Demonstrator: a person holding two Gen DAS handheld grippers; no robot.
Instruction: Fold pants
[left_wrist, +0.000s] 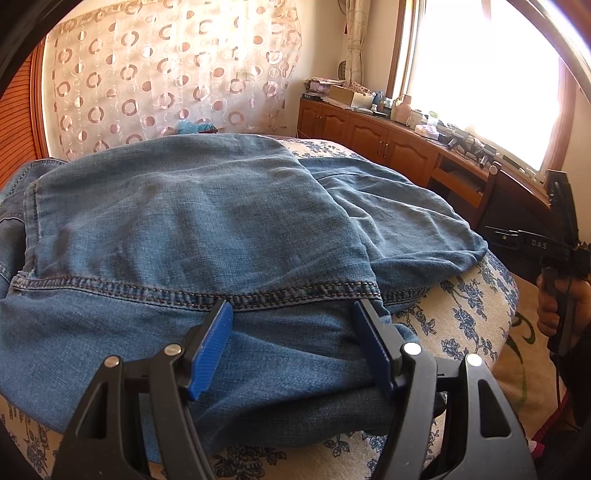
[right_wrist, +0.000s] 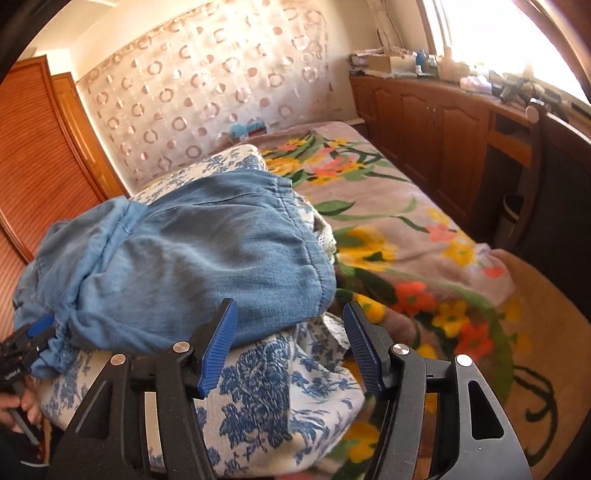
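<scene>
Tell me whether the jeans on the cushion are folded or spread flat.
Folded. The jeans lie doubled over in layers, a stitched hem crossing the lower layer, bunched on the blue-flowered cushion.

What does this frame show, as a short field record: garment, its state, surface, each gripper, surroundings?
garment: blue denim pants
state: folded over on itself, stitched hem lying across the top layer
surface: cushion with blue floral cover, on a bright flowered blanket
left gripper: open, fingers over the near edge of the pants, fabric between them, not pinched
right gripper: open, at the pants' corner, holding nothing
surroundings: wooden cabinets under a bright window, patterned curtain behind
</scene>
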